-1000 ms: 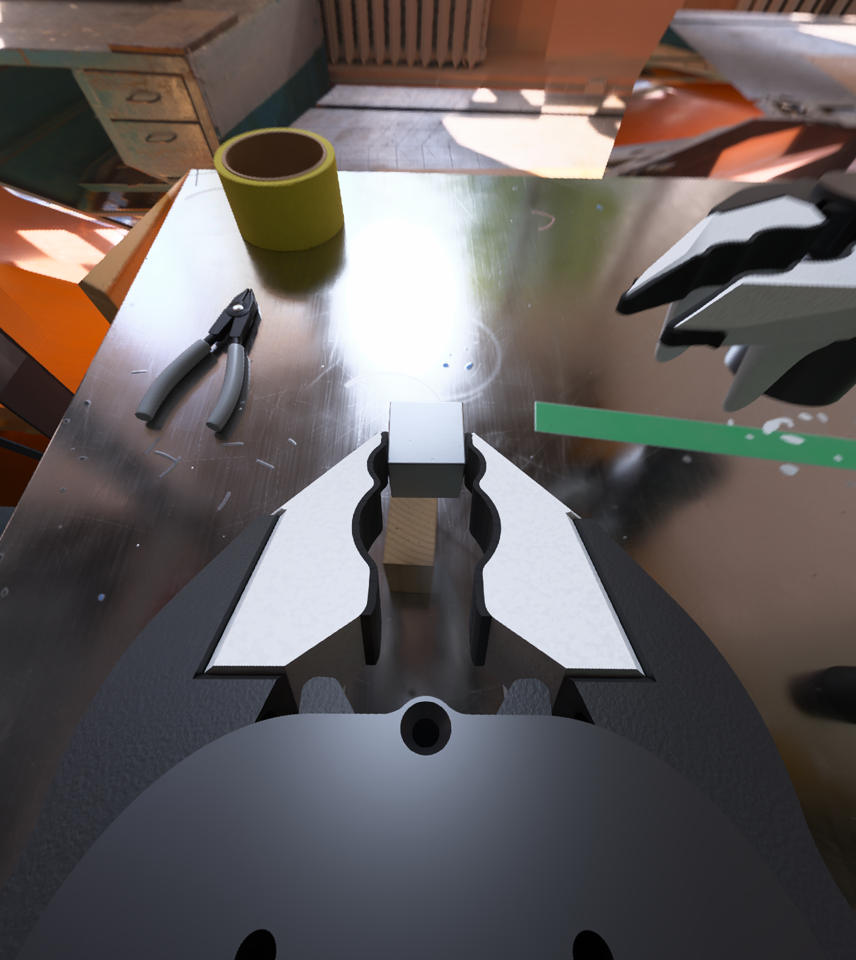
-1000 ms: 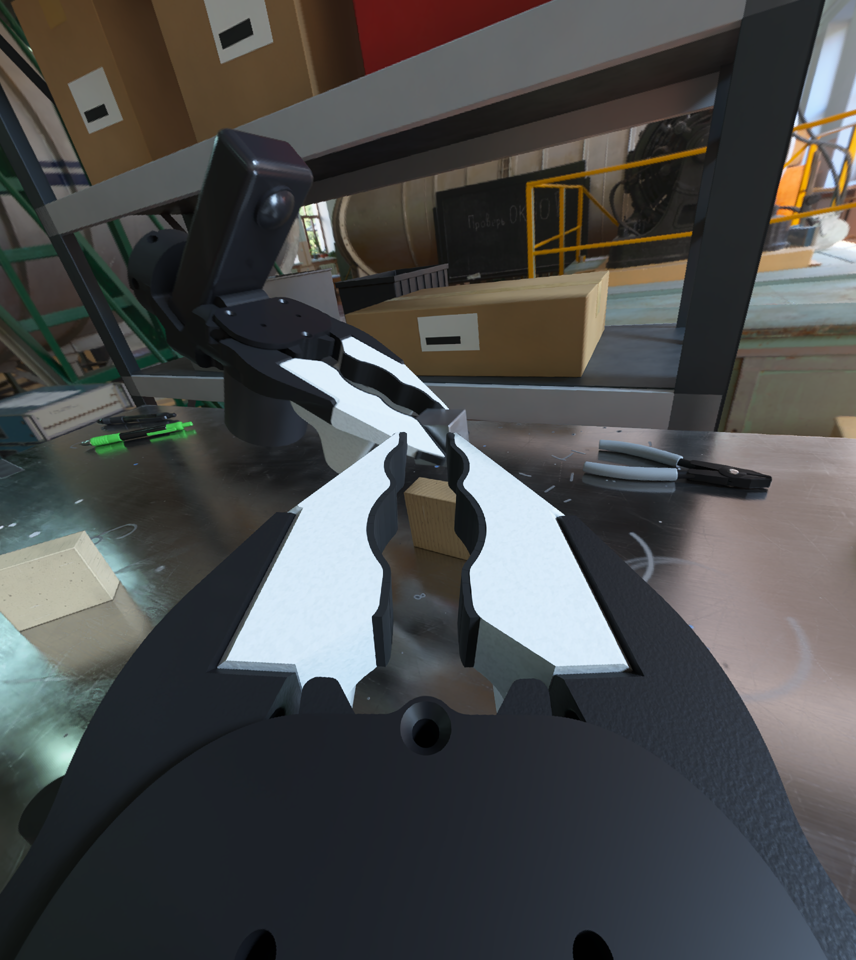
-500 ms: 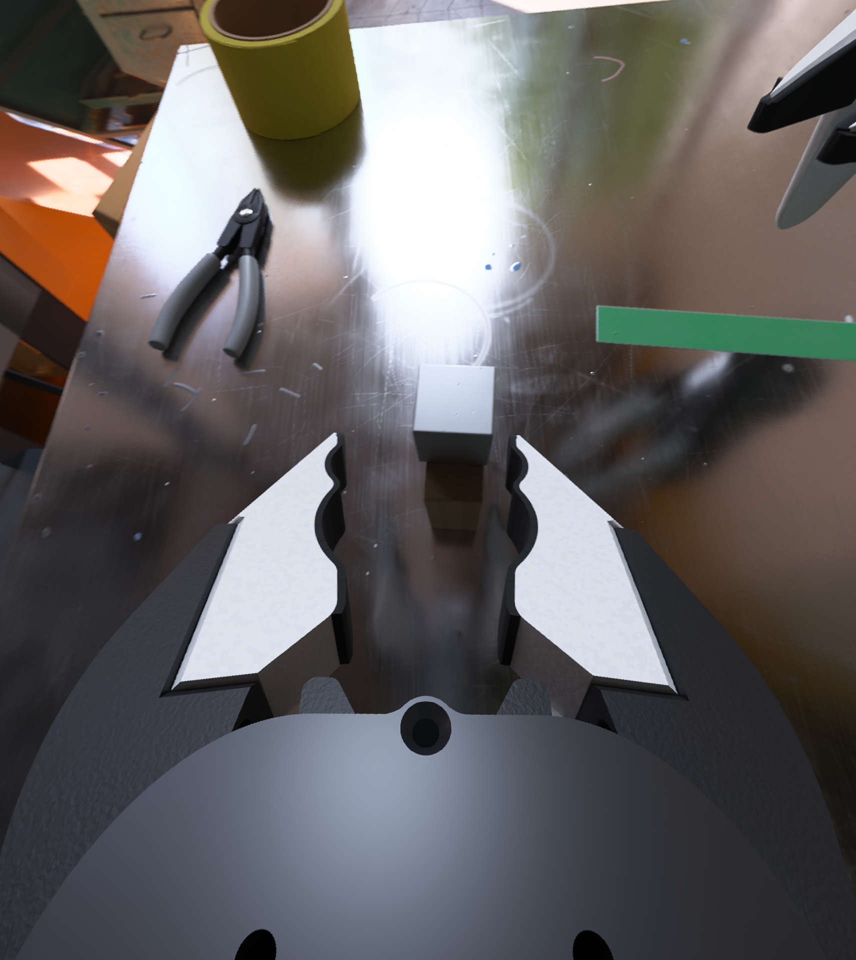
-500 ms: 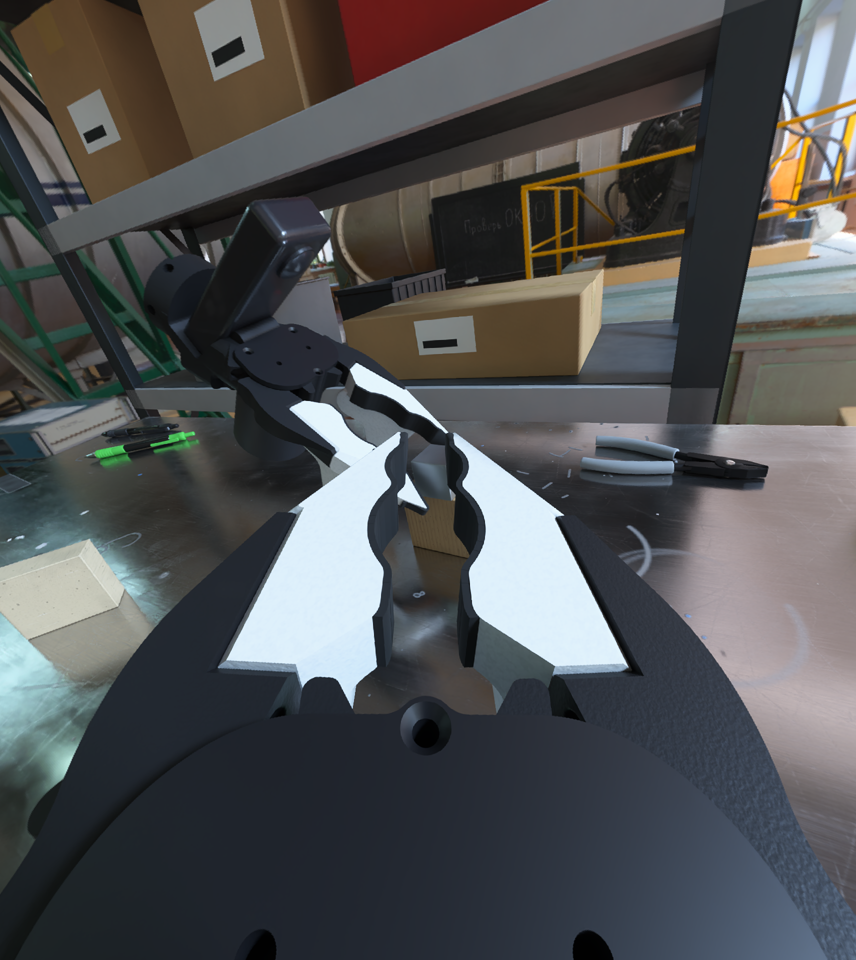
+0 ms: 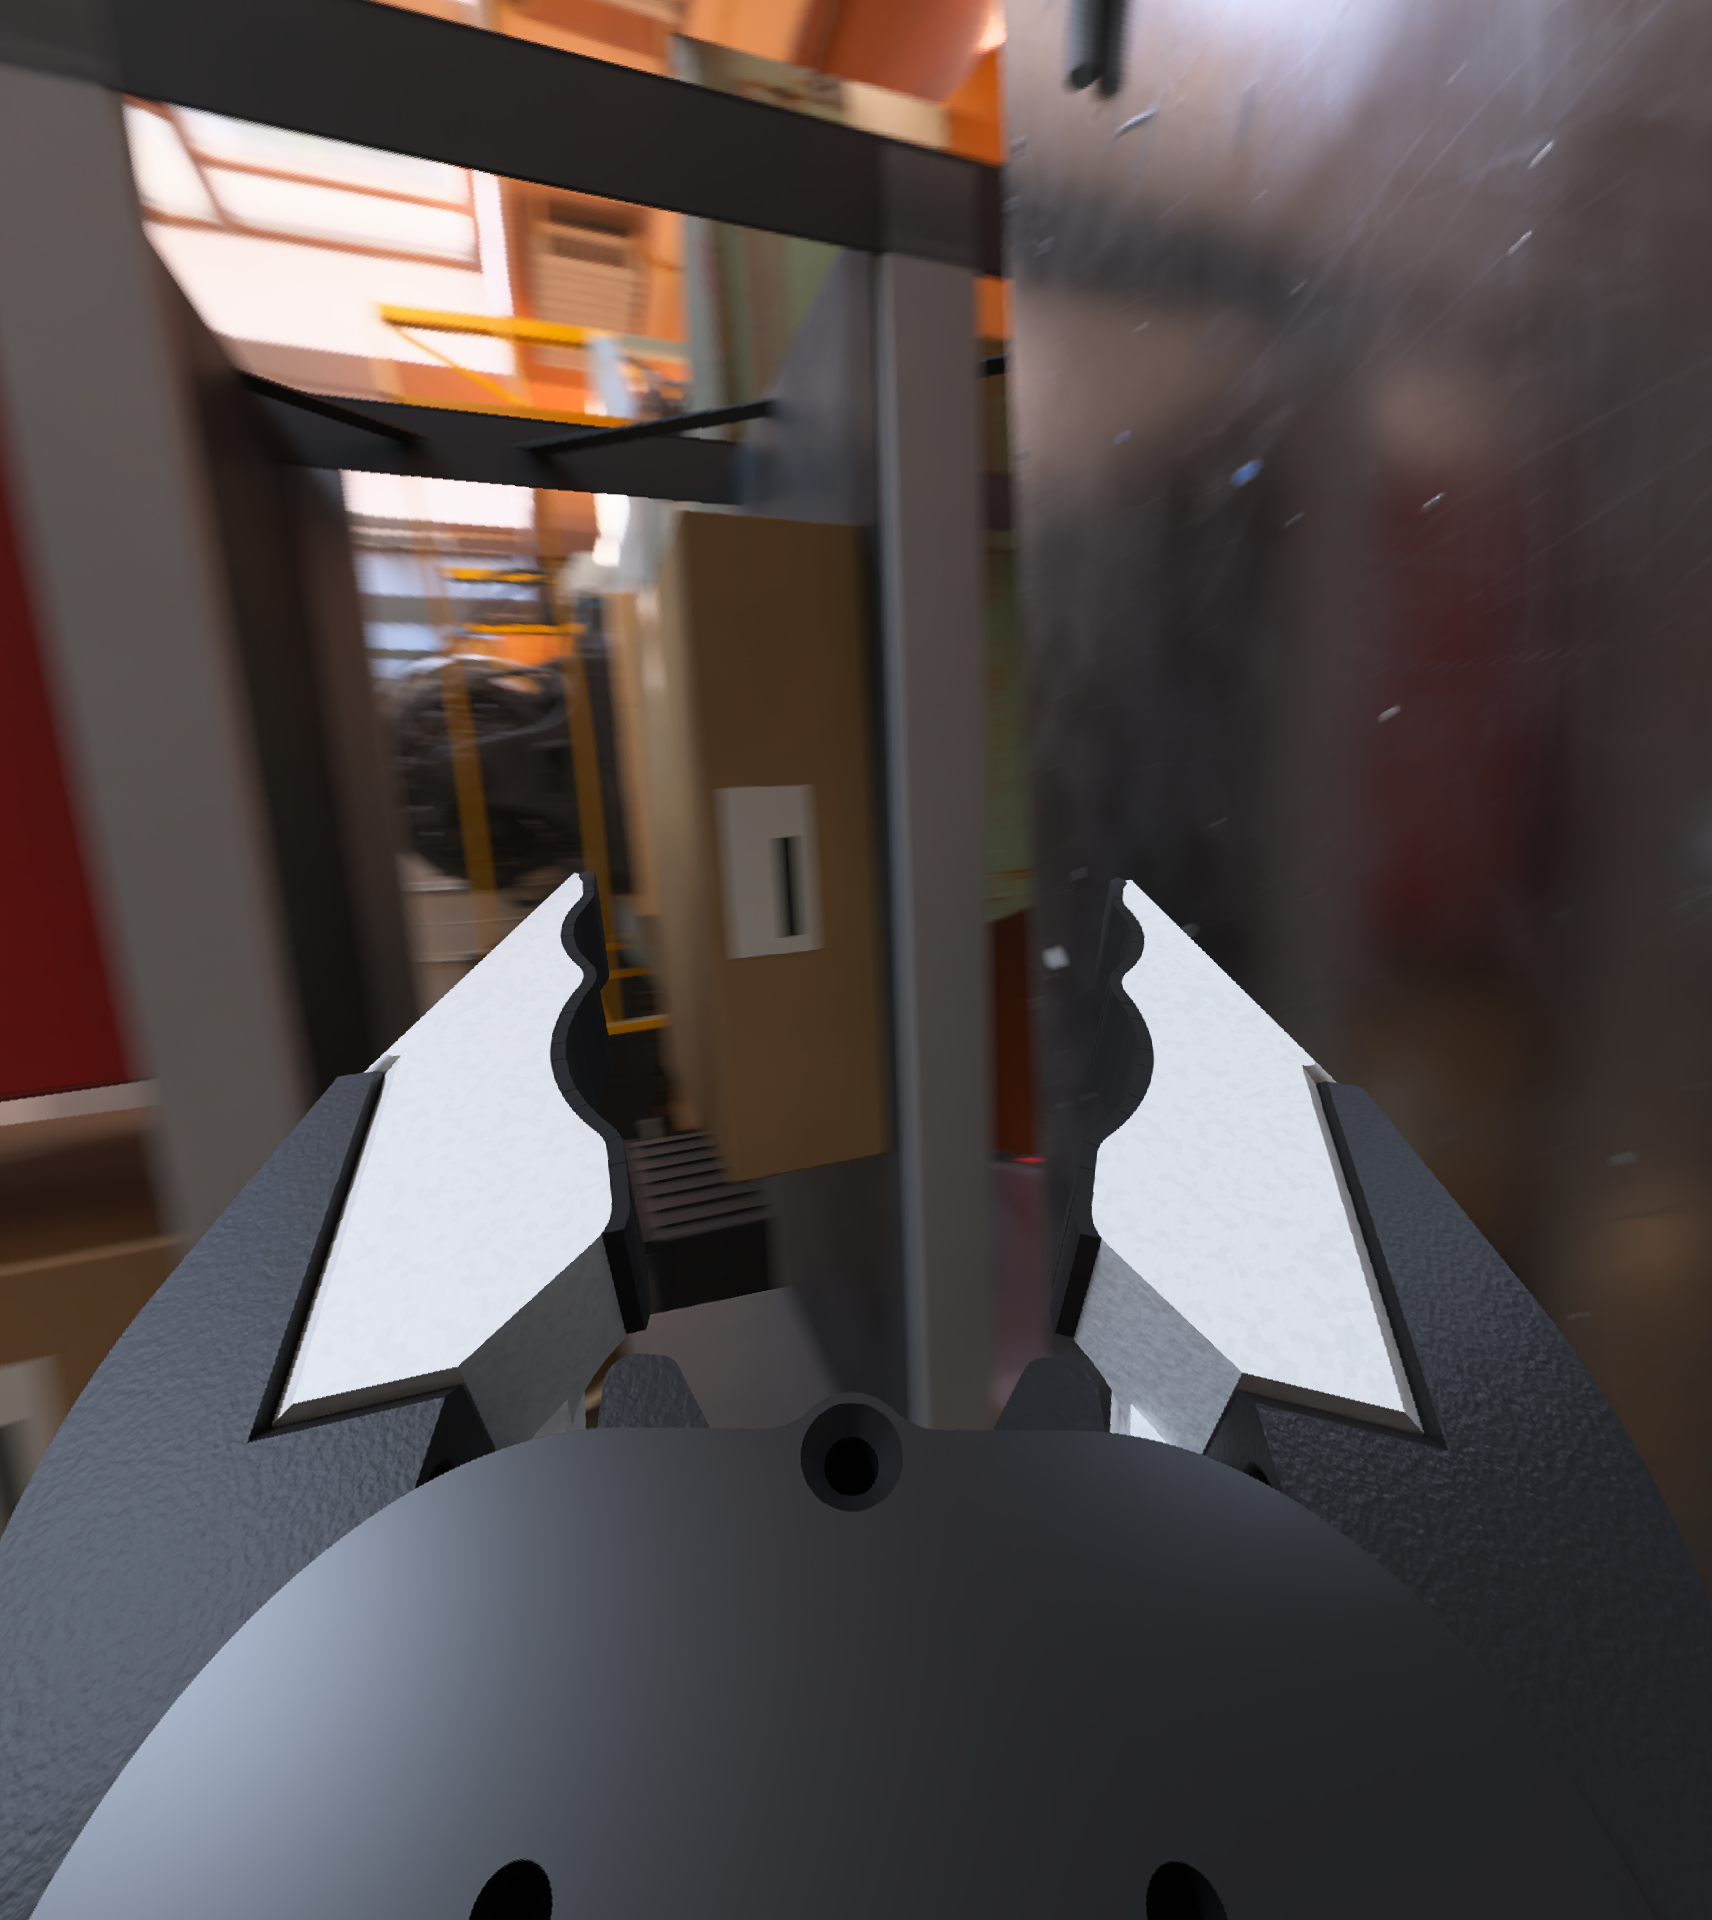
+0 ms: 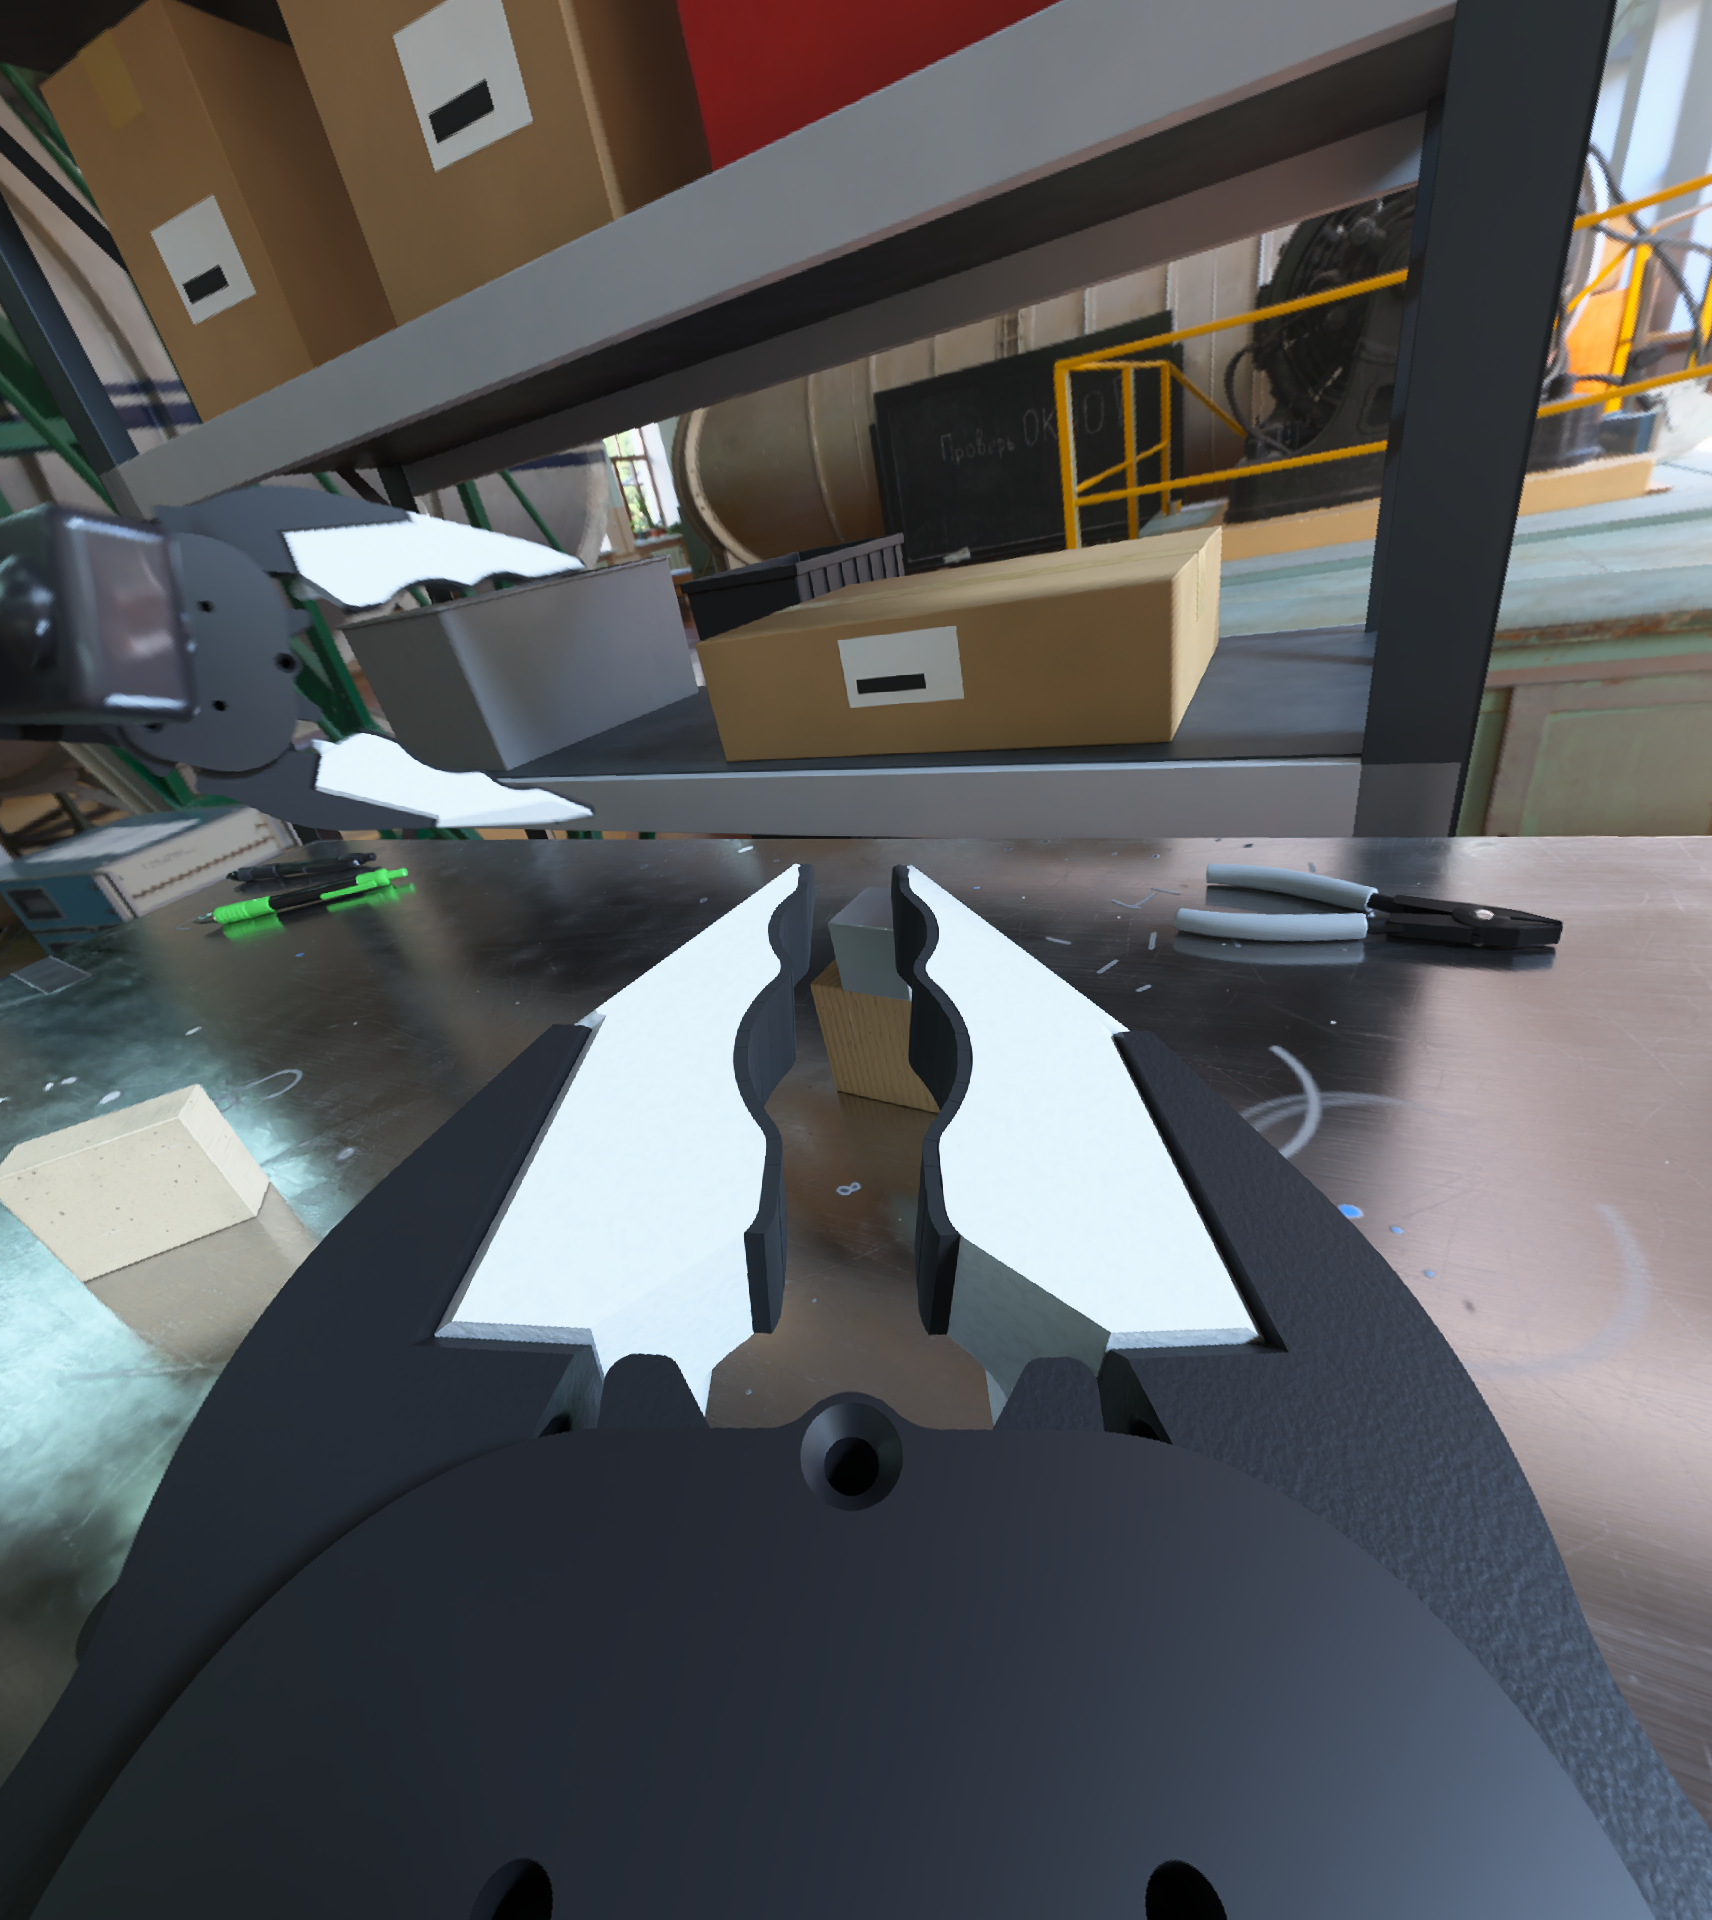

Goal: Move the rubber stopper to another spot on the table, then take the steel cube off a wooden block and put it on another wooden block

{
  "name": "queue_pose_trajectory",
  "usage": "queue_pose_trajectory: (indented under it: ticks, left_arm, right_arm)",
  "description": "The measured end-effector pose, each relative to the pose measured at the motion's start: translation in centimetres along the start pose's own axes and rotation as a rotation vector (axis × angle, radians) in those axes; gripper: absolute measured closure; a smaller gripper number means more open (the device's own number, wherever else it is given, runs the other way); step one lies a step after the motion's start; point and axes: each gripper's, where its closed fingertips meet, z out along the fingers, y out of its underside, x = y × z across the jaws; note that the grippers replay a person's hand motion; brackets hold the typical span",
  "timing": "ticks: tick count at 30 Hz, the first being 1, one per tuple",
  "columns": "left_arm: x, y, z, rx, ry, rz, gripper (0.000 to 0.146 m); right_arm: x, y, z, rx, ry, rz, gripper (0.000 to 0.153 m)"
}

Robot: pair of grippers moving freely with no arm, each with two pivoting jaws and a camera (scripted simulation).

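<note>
The steel cube (image 6: 862,940) sits on a small wooden block (image 6: 867,1039) on the metal table (image 6: 1454,1195), just beyond my right gripper's tips. My right gripper (image 6: 847,883) is low over the table, its jaws almost together with nothing between them. My left gripper (image 5: 852,894) is open and empty. It also shows in the right wrist view (image 6: 577,691), raised at the upper left, rolled on its side and well clear of the cube. A second, pale block (image 6: 130,1179) lies at the left. The rubber stopper is not in view.
Grey-handled pliers (image 6: 1351,909) lie at the right and green pens (image 6: 312,894) at the far left. A shelf behind the table holds a cardboard box (image 6: 956,655) and a grey bin (image 6: 519,665). The left wrist view is blurred and faces the shelf.
My left gripper let go of the steel cube on the wooden block, opened wide, rose up and left, and rolled sideways. My right gripper has hardly moved.
</note>
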Motion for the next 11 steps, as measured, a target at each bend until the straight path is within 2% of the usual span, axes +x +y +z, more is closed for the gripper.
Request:
queue_pose_trajectory:
  ticks: [2, 11]
  left_arm:
    - [-1.1, -0.1, -1.4, 0.001, -0.097, 0.055, 0.053]
    - [1.6, -5.3, -5.8, 0.119, 0.017, -0.153, 0.072]
  right_arm:
    - [-0.1, 0.2, 0.1, -0.011, -0.003, -0.002, 0.138]
    - [-0.8, 1.1, 0.6, -0.063, -0.014, -0.062, 0.138]
